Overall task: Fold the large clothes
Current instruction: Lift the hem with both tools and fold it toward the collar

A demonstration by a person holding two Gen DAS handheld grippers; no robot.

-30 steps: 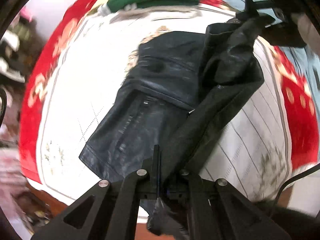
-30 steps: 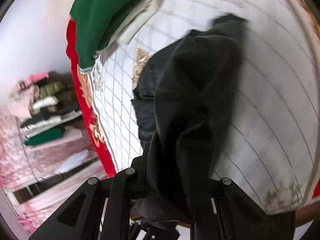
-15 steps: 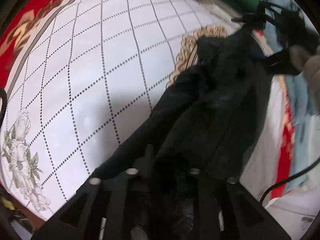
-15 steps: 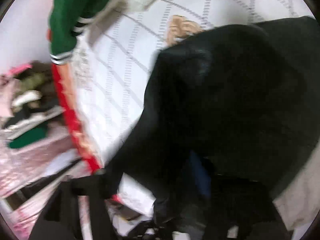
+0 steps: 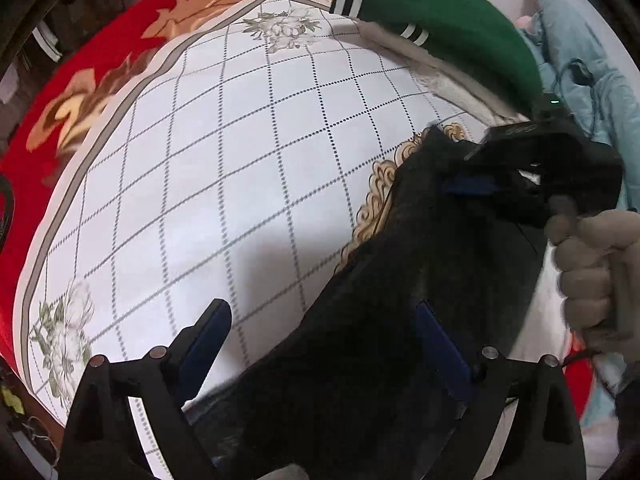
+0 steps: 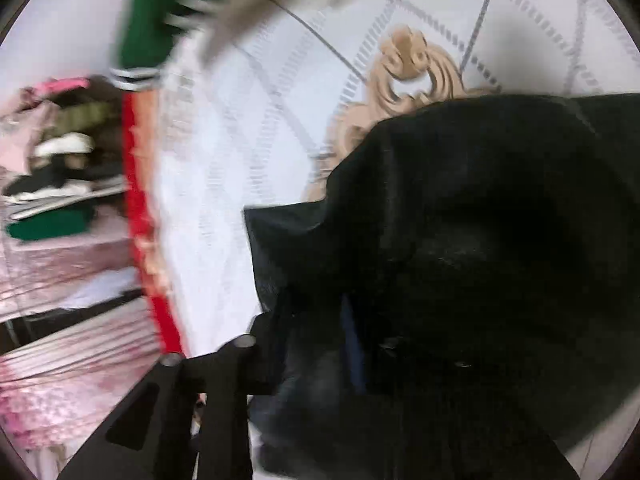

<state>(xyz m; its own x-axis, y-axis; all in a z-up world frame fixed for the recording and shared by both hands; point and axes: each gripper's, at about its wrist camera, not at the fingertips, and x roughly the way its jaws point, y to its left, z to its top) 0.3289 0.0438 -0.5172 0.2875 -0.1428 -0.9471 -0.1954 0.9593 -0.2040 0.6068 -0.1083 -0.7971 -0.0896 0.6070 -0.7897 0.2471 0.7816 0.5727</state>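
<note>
Most of my left view is a white quilted bedspread (image 5: 248,168) with a dotted diamond grid, grey flower prints and a red floral border (image 5: 80,92). On it lies a black jacket (image 5: 384,320), filling the lower right of the left view and covering a beige scroll emblem (image 5: 376,196) in part. At the far edge sits a green sweater (image 5: 452,28) with white stripes, beside light blue fabric (image 5: 592,84).

My left gripper (image 5: 320,344) stands wide, its blue-padded fingers (image 5: 208,340) apart; the jacket lies between them and over the right finger.

My right gripper (image 5: 516,168), held in a gloved hand (image 5: 592,264), rests at the jacket's far end. In its own blurred view the jacket (image 6: 480,248) hides the fingers, so I cannot tell whether it is gripping.
</note>
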